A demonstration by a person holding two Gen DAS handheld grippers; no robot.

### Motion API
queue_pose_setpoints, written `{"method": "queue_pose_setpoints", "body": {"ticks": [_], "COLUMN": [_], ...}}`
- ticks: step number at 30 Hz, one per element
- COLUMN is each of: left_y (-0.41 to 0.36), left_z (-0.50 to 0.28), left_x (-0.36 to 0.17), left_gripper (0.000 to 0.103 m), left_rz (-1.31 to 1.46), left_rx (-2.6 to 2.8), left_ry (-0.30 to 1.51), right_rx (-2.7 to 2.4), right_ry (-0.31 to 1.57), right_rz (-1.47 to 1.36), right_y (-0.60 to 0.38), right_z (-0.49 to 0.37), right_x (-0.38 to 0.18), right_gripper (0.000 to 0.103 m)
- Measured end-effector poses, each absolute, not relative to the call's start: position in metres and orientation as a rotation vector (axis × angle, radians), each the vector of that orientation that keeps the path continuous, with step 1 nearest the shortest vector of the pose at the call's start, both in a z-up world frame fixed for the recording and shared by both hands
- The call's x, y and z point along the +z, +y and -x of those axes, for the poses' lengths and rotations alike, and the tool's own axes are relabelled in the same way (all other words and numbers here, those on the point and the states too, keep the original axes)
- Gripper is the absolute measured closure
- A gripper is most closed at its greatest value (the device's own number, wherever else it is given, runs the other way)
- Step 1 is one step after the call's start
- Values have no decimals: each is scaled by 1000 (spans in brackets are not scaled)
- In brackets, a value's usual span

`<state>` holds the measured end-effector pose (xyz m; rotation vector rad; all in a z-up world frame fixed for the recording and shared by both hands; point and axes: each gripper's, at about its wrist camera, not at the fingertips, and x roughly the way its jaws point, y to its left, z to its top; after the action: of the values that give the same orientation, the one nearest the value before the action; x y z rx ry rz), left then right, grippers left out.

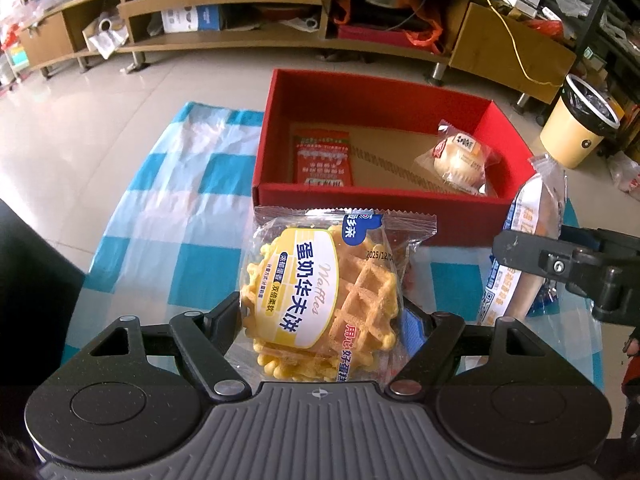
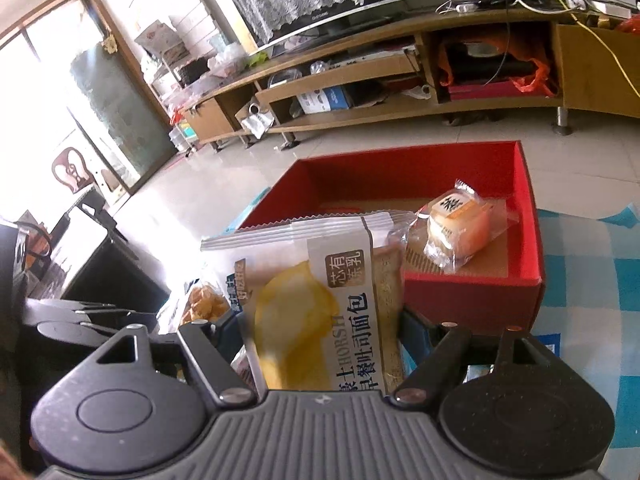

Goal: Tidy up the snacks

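My left gripper [image 1: 324, 320] is shut on a yellow waffle packet [image 1: 320, 292], held just in front of the red box [image 1: 372, 92]. The box holds a red sachet [image 1: 323, 157] at its left and a wrapped round bun [image 1: 460, 160] at its right. My right gripper [image 2: 320, 320] is shut on a toast bread packet [image 2: 316, 304], held before the red box [image 2: 472, 300]; the bun [image 2: 456, 228] lies inside. In the left wrist view the right gripper [image 1: 532, 256] and its bread packet [image 1: 524, 248] show at the right.
A blue-and-white checked cloth [image 1: 192, 200] covers the floor under the box. A long wooden TV cabinet [image 1: 280, 40] stands behind. A yellow bin [image 1: 580, 120] stands at the far right. The left gripper [image 2: 80, 316] and waffle packet [image 2: 204, 300] show at the left of the right wrist view.
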<state>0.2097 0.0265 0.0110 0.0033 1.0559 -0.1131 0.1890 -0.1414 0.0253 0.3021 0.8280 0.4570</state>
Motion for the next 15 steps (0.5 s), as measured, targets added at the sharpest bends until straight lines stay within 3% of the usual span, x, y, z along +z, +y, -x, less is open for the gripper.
{"method": "queue_pose_setpoints", "body": {"ticks": [15], "left_y": [17], "left_z": [-226], "left_x": [19], "left_gripper": [21], "left_rz": [-35], "left_rx": [-104], "left_ry": [1012], "right_rx": [436], "right_ry": [792], "right_rz": [-330], "right_y": [-148], "right_z": [-200], "right_x": [35], "right_gripper": [27]}}
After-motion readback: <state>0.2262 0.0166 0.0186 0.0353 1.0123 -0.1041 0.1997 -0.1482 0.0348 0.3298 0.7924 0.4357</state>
